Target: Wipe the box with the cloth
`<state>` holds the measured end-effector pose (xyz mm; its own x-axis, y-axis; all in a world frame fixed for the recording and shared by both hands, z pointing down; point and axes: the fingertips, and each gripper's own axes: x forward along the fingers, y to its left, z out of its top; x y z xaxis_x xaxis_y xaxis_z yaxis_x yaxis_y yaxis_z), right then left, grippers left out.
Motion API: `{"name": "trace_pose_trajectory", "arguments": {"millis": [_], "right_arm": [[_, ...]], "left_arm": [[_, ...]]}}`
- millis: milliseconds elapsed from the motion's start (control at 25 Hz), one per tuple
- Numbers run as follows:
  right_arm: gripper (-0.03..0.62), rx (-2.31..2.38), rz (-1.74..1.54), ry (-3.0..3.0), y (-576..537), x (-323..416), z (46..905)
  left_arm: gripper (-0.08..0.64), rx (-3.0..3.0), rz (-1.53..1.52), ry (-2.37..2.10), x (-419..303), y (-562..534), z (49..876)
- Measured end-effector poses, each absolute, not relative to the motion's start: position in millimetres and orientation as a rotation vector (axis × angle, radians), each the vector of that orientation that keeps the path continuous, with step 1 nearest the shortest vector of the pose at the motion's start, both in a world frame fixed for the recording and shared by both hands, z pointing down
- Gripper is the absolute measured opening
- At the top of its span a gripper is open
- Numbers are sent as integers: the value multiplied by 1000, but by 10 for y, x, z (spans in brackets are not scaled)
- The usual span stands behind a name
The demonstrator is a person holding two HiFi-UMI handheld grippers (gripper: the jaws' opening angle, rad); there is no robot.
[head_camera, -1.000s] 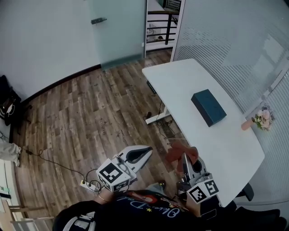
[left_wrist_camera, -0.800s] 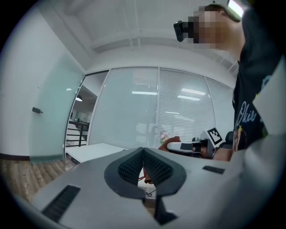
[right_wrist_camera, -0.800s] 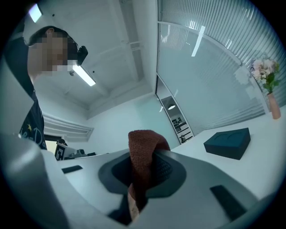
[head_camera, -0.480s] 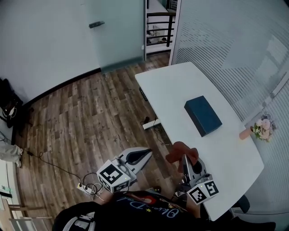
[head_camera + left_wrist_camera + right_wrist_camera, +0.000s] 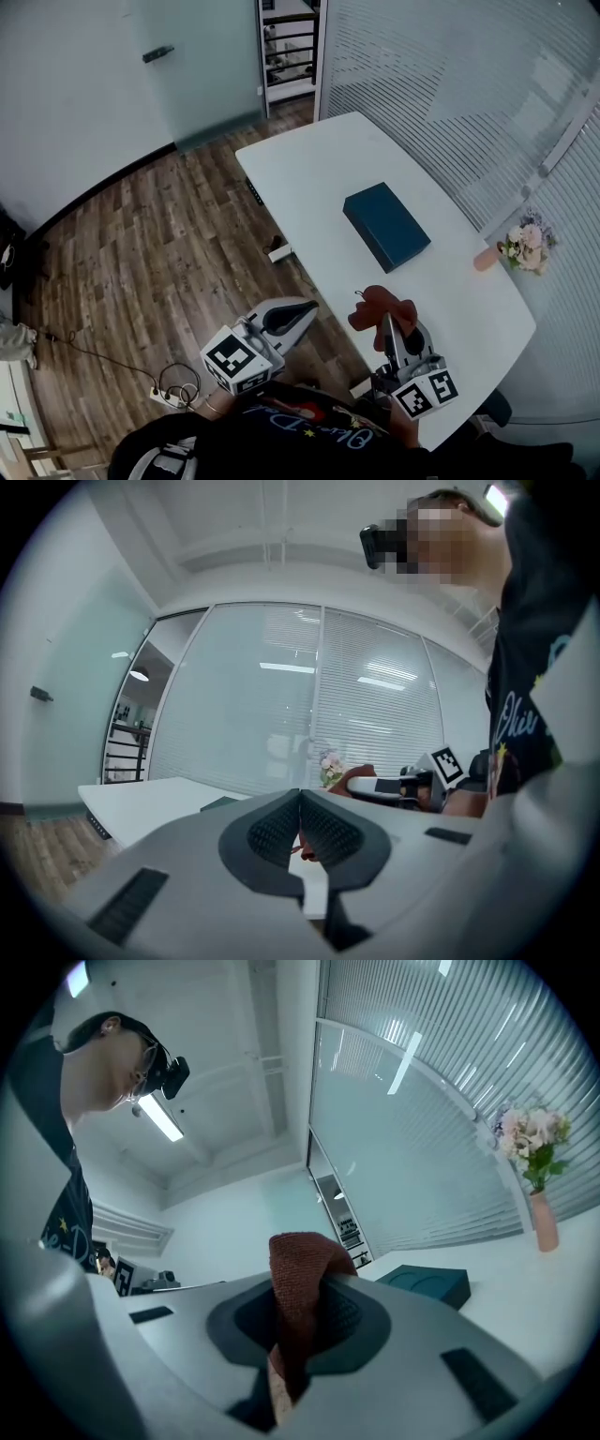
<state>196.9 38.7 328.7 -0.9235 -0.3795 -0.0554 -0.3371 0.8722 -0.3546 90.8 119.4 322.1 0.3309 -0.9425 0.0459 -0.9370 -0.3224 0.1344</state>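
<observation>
The right gripper (image 5: 384, 324) pinches the cloth (image 5: 380, 304), a soft red-brown knit that bunches above the jaws and hangs limp below them. It looks light and floppy, so a grip on a fold suits it, though wiping will likely need a patch pressed flat. The box (image 5: 385, 226), dark teal and stiff-looking, lies flat in the middle of the surface (image 5: 300, 178), well apart from the cloth. It may slide under a wipe. The left gripper (image 5: 302, 313), jaws pressed together on nothing, hovers beside the surface's edge and could steady the box by a side.
</observation>
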Motion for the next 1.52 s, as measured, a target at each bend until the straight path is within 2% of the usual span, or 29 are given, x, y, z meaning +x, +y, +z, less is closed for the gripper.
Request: {"name": "trace_pose_trajectory", "arguments": {"millis": [280,640,840,1040,1520], "right_arm": [[43,-774,-557,2879,300,2317,3444],[43,-1113,-436,2747,-217,2526,3348],[43,-1255,-388,2667,-638,2352,3362],[43,-1301,-329,2665,-1016,1951,3650],[43,-1328,-186,2753,-1931,1167,3538]], "left_arm": [[5,2529,-9,-1597,1052,924,3319],[5,2736,-57,-1280,1111,29,3298],[5,2835,-74,-1121,946,-533,3317],[5,2848,-61,-1103,509,-939,3672],[5,2827,-46,-1041,-136,-1605,3841]]}}
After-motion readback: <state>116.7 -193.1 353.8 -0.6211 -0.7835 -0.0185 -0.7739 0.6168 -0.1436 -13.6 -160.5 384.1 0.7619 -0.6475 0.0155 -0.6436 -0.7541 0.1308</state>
